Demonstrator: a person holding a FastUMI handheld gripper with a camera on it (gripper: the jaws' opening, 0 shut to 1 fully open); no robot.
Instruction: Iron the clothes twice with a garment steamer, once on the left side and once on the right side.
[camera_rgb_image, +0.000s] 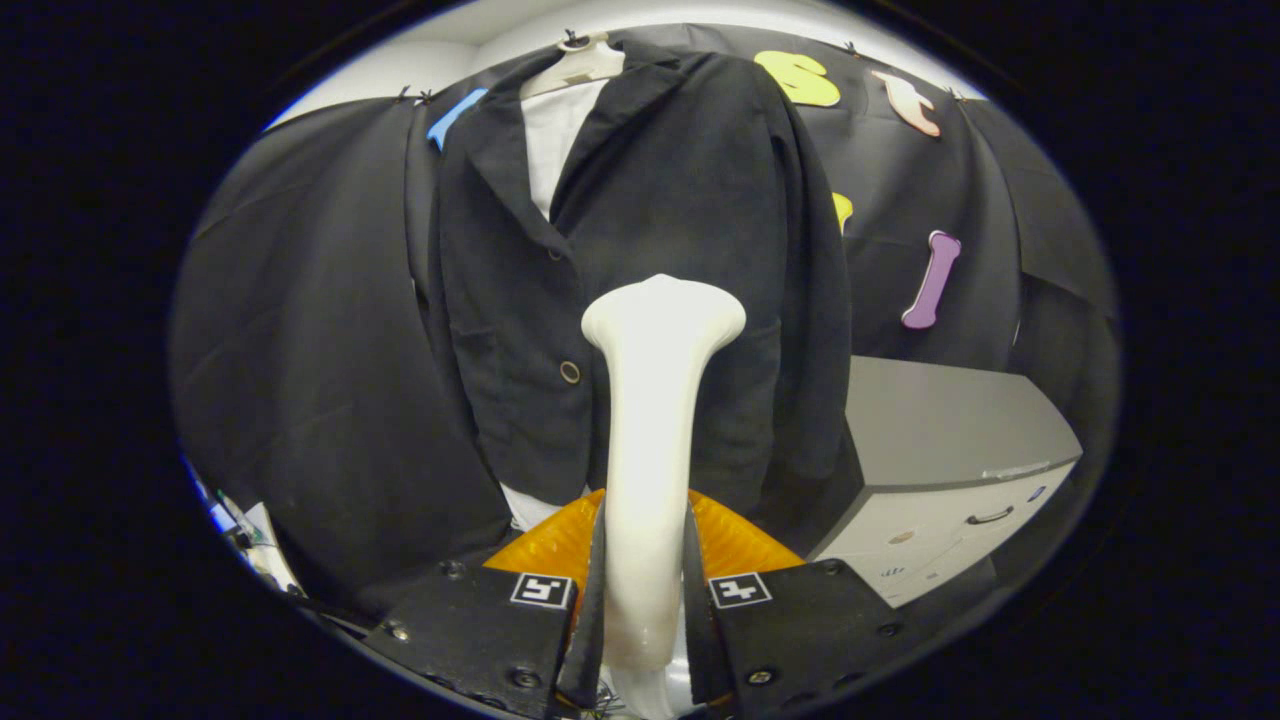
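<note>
Gripper (645, 600) clenched on garment steamer (655, 420), both fingers pressing its white handle, held upright w/ head pointing fwd. Steamer head against front of black jacket (690, 200), approx mid-height, just right of the lower button (570, 372). Jacket hangs on hanger (580, 62); grey drawer cabinet (950, 470) to the right.

black cloth wall (300, 330); grey drawer cabinet (950, 450) beside it.
</note>
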